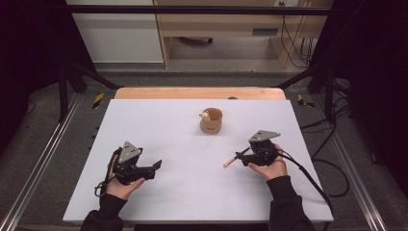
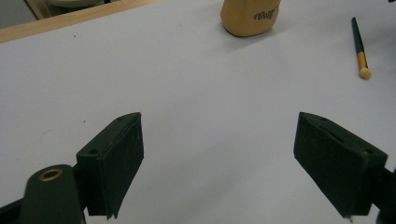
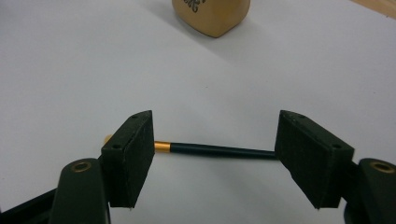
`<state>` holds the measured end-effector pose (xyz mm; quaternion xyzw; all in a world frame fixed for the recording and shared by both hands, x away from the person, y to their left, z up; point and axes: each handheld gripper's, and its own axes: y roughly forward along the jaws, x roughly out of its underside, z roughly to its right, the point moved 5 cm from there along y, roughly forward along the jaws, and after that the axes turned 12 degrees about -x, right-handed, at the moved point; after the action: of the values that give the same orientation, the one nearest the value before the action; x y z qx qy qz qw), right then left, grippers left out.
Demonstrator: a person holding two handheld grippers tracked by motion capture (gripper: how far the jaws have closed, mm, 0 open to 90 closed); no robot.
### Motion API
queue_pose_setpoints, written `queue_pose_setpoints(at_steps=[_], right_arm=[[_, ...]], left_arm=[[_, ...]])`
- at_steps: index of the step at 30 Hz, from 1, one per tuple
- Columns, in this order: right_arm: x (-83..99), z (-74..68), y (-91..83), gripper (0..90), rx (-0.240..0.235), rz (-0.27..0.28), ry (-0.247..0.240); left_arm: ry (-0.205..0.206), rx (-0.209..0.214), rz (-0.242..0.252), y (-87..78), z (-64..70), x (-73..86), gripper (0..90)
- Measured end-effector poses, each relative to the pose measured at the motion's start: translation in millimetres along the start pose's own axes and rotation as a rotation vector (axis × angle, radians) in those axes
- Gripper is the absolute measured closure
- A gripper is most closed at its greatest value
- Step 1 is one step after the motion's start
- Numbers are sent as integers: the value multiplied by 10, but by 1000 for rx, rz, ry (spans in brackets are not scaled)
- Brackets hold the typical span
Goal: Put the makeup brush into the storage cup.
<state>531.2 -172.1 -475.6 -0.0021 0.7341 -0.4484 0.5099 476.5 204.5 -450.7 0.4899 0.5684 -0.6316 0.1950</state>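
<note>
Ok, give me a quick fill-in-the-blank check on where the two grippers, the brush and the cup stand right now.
1. The right gripper has its jaws ____ on either side of the thin black brush with a gold ferrule.
2. That brush lies flat on the ____ table top.
3. The tan wooden cup stands ____.
4. The left gripper holds ____.

Missing words: open; white; upright; nothing

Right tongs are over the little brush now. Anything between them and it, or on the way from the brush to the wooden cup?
Nothing visible. The brush lies crosswise between the open right tongs, and bare white table separates it from the cup.
</note>
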Motion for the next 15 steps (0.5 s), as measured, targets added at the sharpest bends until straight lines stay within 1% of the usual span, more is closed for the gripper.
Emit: queue_pose_setpoints(at_steps=[2, 4, 8, 10, 11, 12, 15], right_arm=[[11, 3, 44, 284, -3, -7, 4], [24, 21, 87, 284, -7, -17, 2], [55, 57, 163, 283, -14, -40, -9], [68, 60, 194, 283, -23, -50, 1], [75, 74, 212, 283, -22, -55, -7], [88, 80, 241, 291, -30, -62, -7], [102, 76, 267, 292, -37, -73, -8]], left_arm=[[-9, -5, 4, -6, -17, 4, 152], [-6, -7, 0, -12, -36, 13, 152], [-17, -9, 3, -8, -46, 15, 152], [-17, -8, 3, -8, -48, 15, 152], [-16, -9, 3, -9, -49, 15, 152], [-16, -9, 4, -10, -50, 14, 152], [-17, -9, 5, -10, -57, 13, 152]])
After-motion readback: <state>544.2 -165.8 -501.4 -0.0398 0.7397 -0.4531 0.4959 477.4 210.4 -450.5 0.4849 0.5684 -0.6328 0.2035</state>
